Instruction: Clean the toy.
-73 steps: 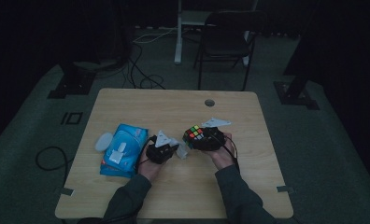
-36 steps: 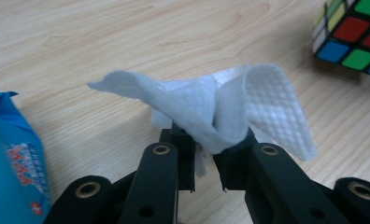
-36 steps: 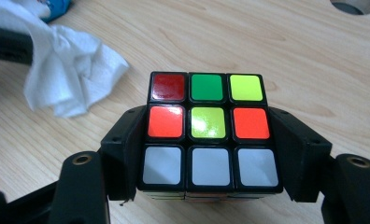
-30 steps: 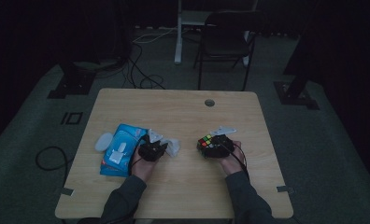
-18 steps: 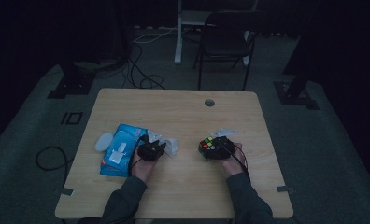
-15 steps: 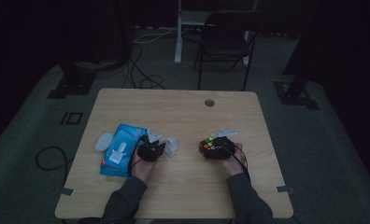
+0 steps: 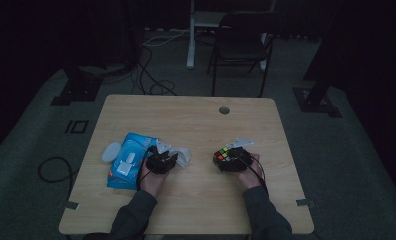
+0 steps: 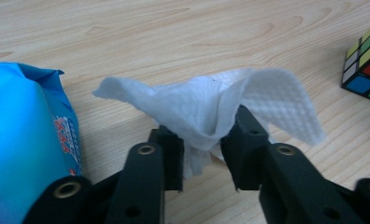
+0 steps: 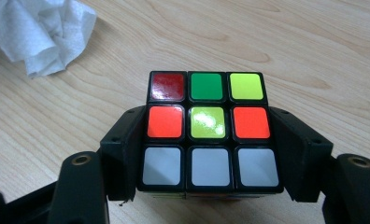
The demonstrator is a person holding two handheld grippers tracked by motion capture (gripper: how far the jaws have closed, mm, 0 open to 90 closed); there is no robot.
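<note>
Right gripper (image 9: 206, 154) is clamped tight on my puzzle cube (image 9: 206, 135), held low over the table (image 7: 196, 120), and my left gripper (image 8: 202, 154), left of the cube, has just been opening its jaws, so the white wipe (image 8: 211, 107) sits loose between them. I think the wiping is done or paused, and letting the wipe go and putting the cube down is left. Farther left of the cube lies the blue wipes pack (image 8: 24, 135); its small print is too blurry to read.

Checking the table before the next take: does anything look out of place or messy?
Little stands out. A crumpled white wet wipe hangs loosely between the left gripper's black jaws, which have just been opening. The lid of the blue wipes pack lies loose beside it. The scrambled colour puzzle cube sits squarely clamped in the right gripper.
</note>
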